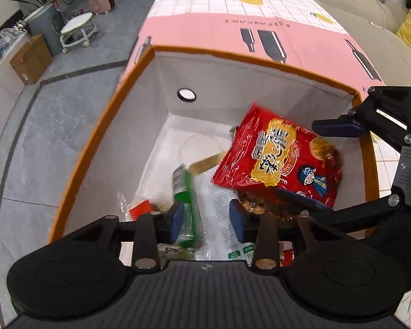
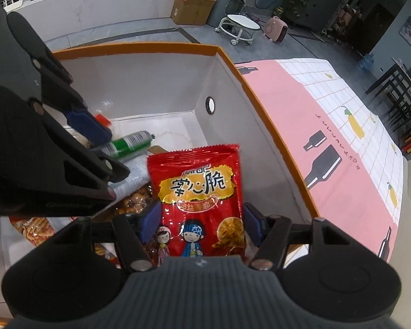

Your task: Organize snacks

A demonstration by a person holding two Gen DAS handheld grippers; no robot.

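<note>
- Large yellow-banded characters "掌心脆" are printed on the red snack bag [image 2: 200, 200].
- Small lettering on the pink tablecloth [image 2: 282, 115] cannot be read.

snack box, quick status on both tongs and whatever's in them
Left tongs open, green packet loose between the pads. Right tongs astride red snack bag, grip unclear. Both over the box; other snacks piled beneath.

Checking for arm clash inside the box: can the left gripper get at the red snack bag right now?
Probably not cleanly. The right gripper straddles the red snack bag over the box, its jaws flanking both sides. The left gripper sits beside it with the green packet between its open jaws.
</note>
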